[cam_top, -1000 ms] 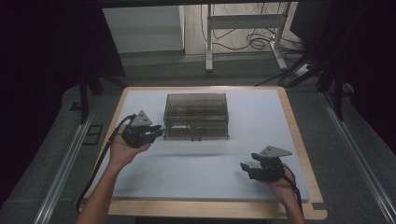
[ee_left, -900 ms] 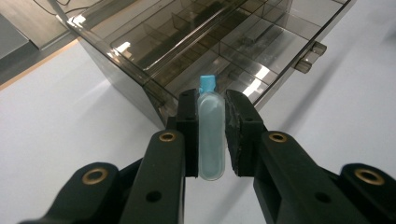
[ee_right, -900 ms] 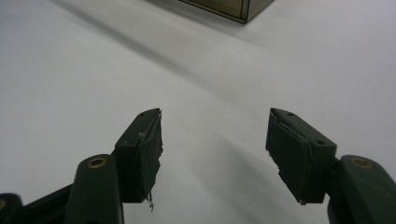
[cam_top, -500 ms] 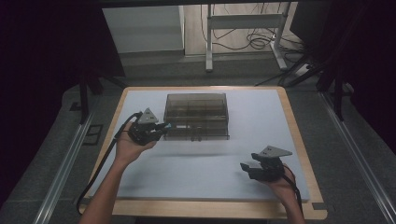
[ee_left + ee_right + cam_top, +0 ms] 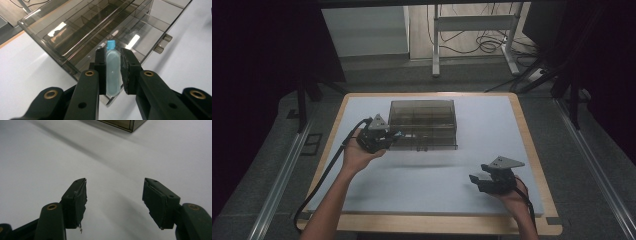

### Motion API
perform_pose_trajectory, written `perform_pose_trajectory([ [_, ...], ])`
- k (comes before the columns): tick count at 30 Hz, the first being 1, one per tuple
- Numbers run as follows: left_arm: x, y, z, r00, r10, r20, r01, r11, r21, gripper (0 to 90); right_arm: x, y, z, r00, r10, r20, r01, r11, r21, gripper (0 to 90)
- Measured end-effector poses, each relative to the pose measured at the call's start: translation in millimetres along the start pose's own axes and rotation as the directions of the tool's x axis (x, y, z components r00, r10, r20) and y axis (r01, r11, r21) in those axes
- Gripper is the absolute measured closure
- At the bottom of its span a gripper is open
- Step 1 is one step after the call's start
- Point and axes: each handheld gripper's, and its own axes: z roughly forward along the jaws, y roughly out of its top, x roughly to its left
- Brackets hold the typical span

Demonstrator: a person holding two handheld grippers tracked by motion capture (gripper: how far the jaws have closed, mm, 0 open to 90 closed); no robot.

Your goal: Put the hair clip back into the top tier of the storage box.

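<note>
Carefully, with my left gripper (image 5: pixel 113 72) clamped on the blue-capped vial (image 5: pixel 112 71), I should lower it level into one compartment of the smoky drawer organizer (image 5: pixel 100 30). My right gripper (image 5: pixel 115 202) waits, jaws apart and empty, above the worktop (image 5: pixel 37 157).

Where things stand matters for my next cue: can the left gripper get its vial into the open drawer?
Probably yes: the left gripper holds the vial just above the open drawer, with nothing between.

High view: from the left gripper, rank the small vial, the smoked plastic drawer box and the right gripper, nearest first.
1. Vial: clamped in the left gripper.
2. Drawer box: just beyond, table's far middle.
3. Right gripper: near right, open and empty.
</note>
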Motion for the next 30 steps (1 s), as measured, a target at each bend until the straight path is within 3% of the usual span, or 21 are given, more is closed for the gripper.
perform_pose_trajectory([
  [30,-2.4,1.0,29.0,1.0,-0.002,0.009,0.002,0.9983,0.058,76.9,-0.4,-1.1,0.0,1.0,-0.002,0.001,0.002,1.0,0.001,35.0],
])
